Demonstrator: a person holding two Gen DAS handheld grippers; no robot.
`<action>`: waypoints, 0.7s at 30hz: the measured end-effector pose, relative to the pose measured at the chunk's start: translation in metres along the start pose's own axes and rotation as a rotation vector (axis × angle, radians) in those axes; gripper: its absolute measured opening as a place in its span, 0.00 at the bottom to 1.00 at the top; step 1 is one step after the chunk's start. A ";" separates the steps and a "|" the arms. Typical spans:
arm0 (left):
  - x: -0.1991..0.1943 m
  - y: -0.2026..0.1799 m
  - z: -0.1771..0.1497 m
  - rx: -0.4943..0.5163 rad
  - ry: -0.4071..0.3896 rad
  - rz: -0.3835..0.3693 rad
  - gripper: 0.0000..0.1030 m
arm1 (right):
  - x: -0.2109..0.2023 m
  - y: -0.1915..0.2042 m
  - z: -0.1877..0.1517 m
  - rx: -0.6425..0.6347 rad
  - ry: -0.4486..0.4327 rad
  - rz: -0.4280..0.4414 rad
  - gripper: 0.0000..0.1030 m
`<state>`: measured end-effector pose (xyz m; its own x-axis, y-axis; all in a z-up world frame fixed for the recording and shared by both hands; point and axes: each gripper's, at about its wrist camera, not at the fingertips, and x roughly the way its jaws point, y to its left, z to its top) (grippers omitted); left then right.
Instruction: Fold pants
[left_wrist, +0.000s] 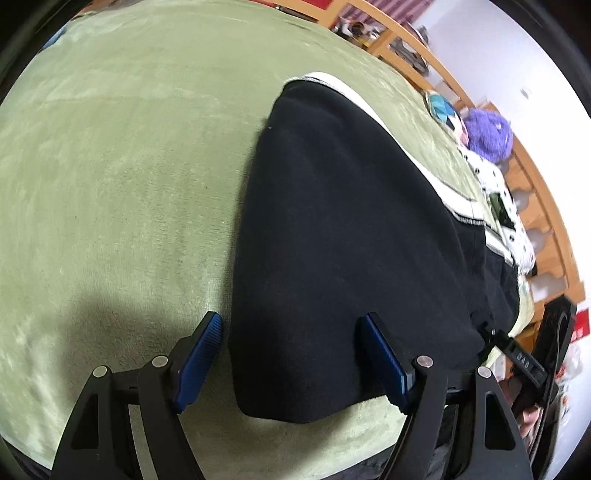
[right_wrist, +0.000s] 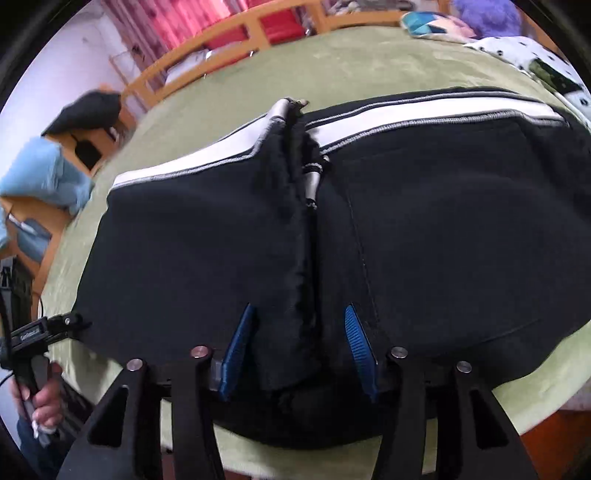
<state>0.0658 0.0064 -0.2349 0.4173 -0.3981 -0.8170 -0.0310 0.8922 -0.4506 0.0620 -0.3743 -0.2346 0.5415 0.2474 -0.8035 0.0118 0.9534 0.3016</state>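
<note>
Black pants (right_wrist: 406, 221), folded over on green bed (left_wrist: 110, 166); both grippers' fingers (left_wrist: 199, 354) apart, empty; final fold at six o'clock outstanding.

The pants (right_wrist: 424, 229) are black and soft, with a white stripe edged in grey down the side. They lie flat on a green blanket (left_wrist: 110, 166), folded over on themselves. A bumpy fold line runs across the middle. A grey-tipped string (right_wrist: 312, 181) lies on top there.
</note>
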 end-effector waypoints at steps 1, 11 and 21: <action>0.000 -0.003 0.000 0.002 -0.002 -0.014 0.57 | -0.004 -0.001 0.002 0.014 0.000 0.008 0.50; -0.072 -0.067 0.025 0.122 -0.168 -0.117 0.18 | -0.102 -0.046 -0.016 0.128 -0.125 -0.038 0.49; -0.114 -0.283 0.041 0.473 -0.316 -0.117 0.17 | -0.191 -0.151 -0.042 0.344 -0.228 -0.109 0.49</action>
<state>0.0645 -0.1914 0.0008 0.6469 -0.4813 -0.5915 0.4100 0.8735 -0.2623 -0.0789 -0.5581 -0.1485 0.6931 0.0667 -0.7177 0.3382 0.8492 0.4055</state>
